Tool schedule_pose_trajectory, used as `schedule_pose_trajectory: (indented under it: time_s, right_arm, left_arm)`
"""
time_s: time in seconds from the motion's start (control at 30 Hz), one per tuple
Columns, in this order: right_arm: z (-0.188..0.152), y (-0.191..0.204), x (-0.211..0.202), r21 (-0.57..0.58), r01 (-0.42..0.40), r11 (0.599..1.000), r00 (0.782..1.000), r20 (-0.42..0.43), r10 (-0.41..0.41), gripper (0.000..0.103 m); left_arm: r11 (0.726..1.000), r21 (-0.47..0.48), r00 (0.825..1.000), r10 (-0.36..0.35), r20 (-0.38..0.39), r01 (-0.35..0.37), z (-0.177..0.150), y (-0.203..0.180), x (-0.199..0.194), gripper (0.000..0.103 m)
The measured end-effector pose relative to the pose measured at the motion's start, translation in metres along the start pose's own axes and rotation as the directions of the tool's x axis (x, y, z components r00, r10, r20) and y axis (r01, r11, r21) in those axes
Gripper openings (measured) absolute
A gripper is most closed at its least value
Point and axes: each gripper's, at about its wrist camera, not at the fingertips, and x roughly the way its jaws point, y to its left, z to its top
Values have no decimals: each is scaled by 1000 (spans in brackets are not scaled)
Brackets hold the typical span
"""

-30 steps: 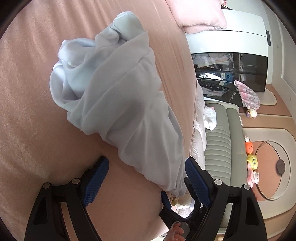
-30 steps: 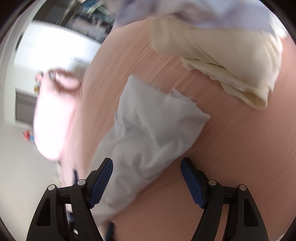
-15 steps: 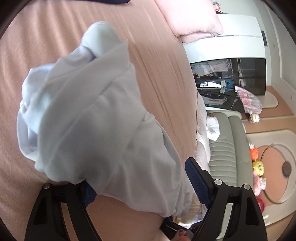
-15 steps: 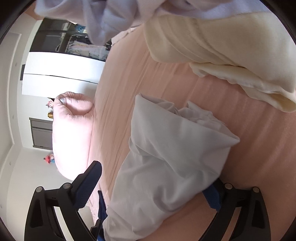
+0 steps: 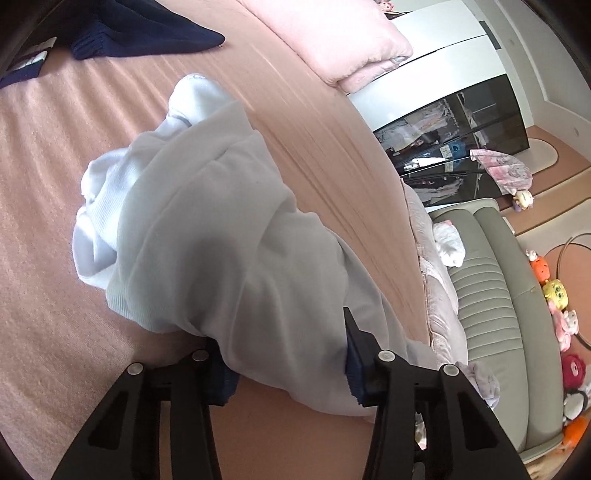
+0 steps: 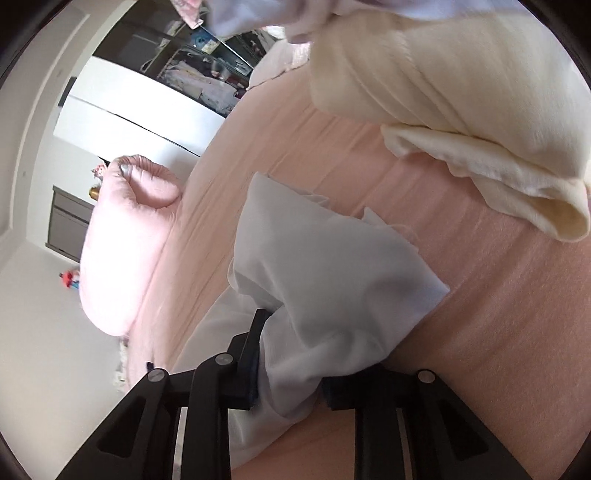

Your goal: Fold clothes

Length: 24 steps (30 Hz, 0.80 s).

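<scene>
A crumpled pale blue sweatshirt (image 5: pixel 207 229) lies on the pink bed sheet (image 5: pixel 44 184). My left gripper (image 5: pixel 288 365) is closing on its near end. The cloth fills the gap and both blue pads press into it. In the right wrist view a pale, whitish bunch of the garment (image 6: pixel 325 266) rises from between the jaws of my right gripper (image 6: pixel 291 384). This gripper is closing too, its pads pinching the bunched fabric. The left gripper's left pad is largely hidden under the cloth.
A cream garment (image 6: pixel 461 92) lies folded on the bed beyond the right gripper. A navy garment (image 5: pixel 140 33) sits at the far left, and a pink pillow (image 5: pixel 332 37) at the head. Past the bed's edge stand a grey sofa (image 5: pixel 491 295) and a dark wardrobe (image 5: pixel 454 147).
Both grippers went from wide open around the pale garment to pinched on it. The left view rolled and now shows the navy garment.
</scene>
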Motion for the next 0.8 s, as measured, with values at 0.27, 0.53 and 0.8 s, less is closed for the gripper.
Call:
schedule_pose_trajectory:
  time_s: [0.27, 0.53, 0.8]
  right_arm:
    - [4, 33, -14, -224, 19, 974, 998, -47, -30, 21]
    - [-10, 49, -52, -351, 22, 936, 992, -109, -65, 21]
    - [-27, 28, -81, -310, 24, 951, 981, -174, -81, 22]
  left_arm:
    - [998, -47, 999, -42, -26, 41, 12, -1, -11, 33]
    - [994, -52, 994, -103, -44, 100, 1, -1, -40, 33]
    - [989, 145, 996, -16, -93, 29, -14, -18, -59, 33]
